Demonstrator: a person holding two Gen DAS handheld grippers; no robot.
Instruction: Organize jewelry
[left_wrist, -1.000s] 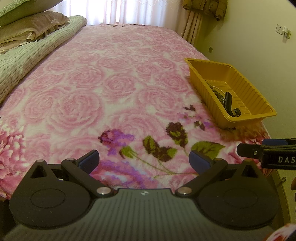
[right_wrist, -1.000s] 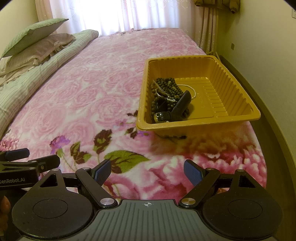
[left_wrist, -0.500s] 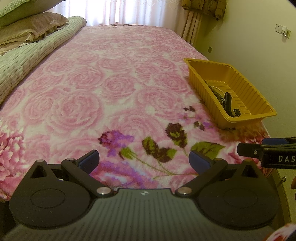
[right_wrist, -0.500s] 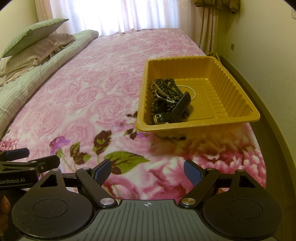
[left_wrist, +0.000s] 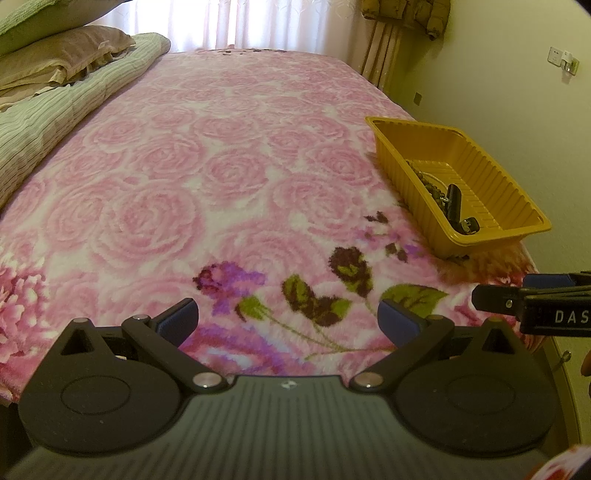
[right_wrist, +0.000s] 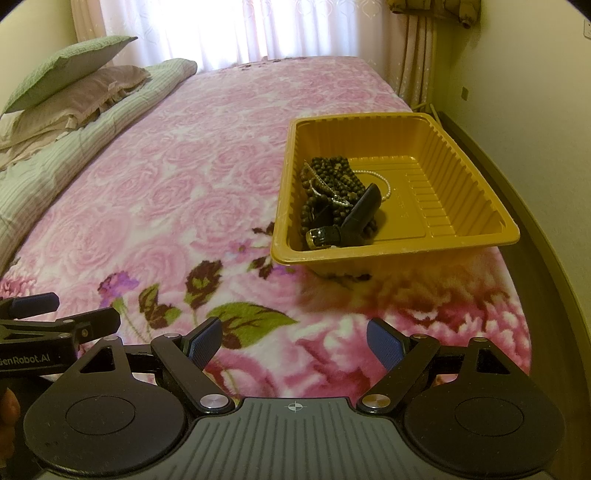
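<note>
A yellow plastic tray (right_wrist: 461, 173) stands on the pink floral bedspread near the bed's right edge; it also shows in the left wrist view (left_wrist: 491, 177). Inside it lie a dark bead necklace (right_wrist: 332, 177), a thin pearl chain (right_wrist: 384, 181) and a black watch (right_wrist: 354, 218), heaped at its left end. My right gripper (right_wrist: 293, 345) is open and empty, low over the blanket just in front of the tray. My left gripper (left_wrist: 288, 319) is open and empty, to the left of it over the flower print.
The bedspread (left_wrist: 221, 166) stretches far back. A green striped quilt (left_wrist: 55, 110) and pillows (right_wrist: 74, 74) lie along the left. A wall (right_wrist: 517, 74) and a curtain (right_wrist: 417, 48) close off the right side beyond the bed edge.
Both grippers have drifted very slightly; the tray sits a touch lower in the right wrist view. Nothing was gripped or released.
</note>
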